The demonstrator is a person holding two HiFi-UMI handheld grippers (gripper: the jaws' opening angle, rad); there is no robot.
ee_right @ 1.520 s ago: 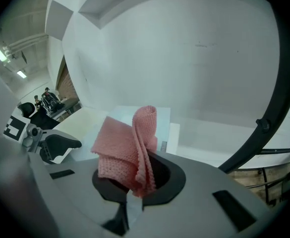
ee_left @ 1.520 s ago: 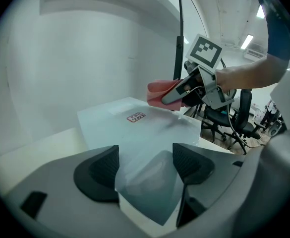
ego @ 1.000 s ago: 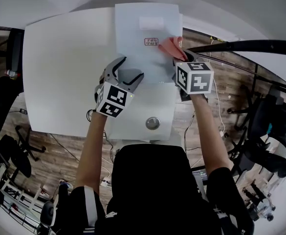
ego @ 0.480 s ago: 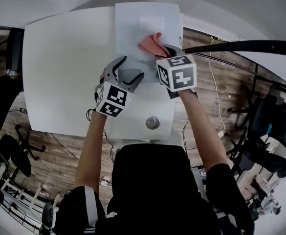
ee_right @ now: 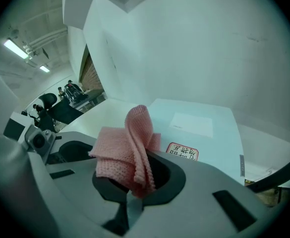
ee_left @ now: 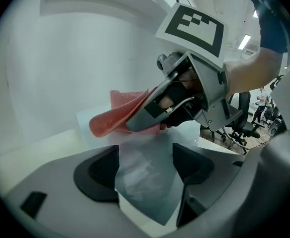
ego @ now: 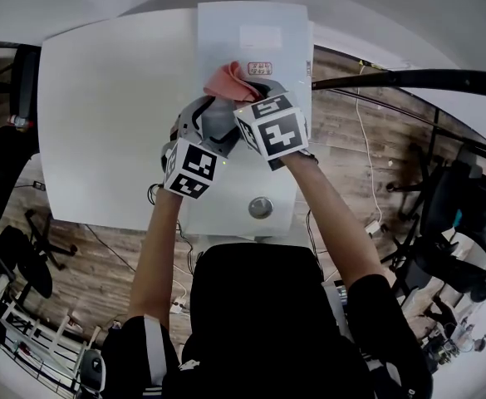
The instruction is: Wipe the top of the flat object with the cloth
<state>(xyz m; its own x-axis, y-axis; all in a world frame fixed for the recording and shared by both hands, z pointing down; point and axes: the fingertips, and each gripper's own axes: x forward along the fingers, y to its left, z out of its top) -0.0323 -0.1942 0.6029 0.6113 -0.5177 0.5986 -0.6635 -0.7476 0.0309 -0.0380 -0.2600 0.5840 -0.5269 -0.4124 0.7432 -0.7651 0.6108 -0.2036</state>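
White table (ego: 101, 123) is bearing a flat board (ego: 259, 23).
Right gripper (ego: 241, 98) is clenching a pink cloth (ego: 226, 81) on it; left gripper (ego: 209, 123) is hanging beside, jaws apart.

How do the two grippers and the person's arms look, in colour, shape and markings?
Both the left gripper and right gripper are grey with black pads. Each carries a white cube with black square markers. The person wears a black short-sleeved top; the left sleeve has a white stripe.
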